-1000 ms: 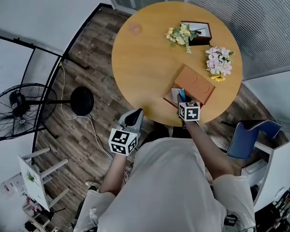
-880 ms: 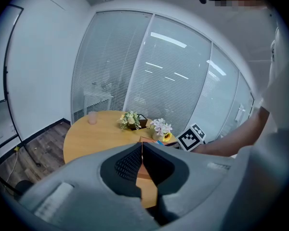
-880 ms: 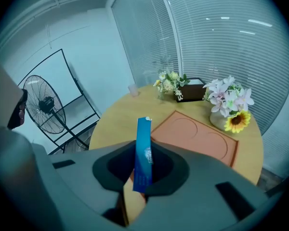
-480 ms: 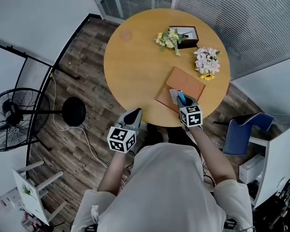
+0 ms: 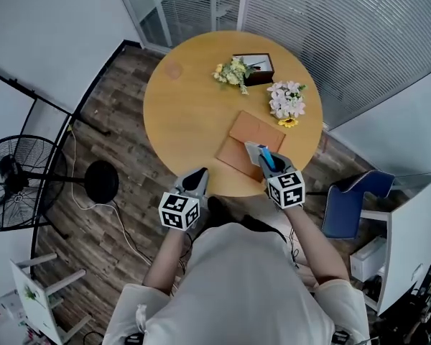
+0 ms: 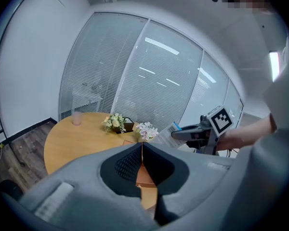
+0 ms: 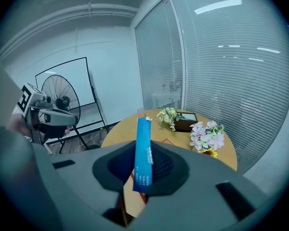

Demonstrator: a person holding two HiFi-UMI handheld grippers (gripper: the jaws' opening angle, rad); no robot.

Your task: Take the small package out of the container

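My right gripper is shut on a small, thin blue and white package, which stands on edge between its pads. It hangs over the near right corner of a flat brown container on the round wooden table. The left gripper view shows the same package raised above the table. My left gripper sits just off the table's near edge. Its jaws are shut with nothing between them.
At the table's far side are a yellow flower bunch, a dark box and pink flowers. A pinkish cup stands at the far left. A floor fan is at my left and a blue chair at my right.
My right gripper has drawn back and to the right with the package, from over the container's middle to its near right corner. The left gripper has stayed by the table's edge.
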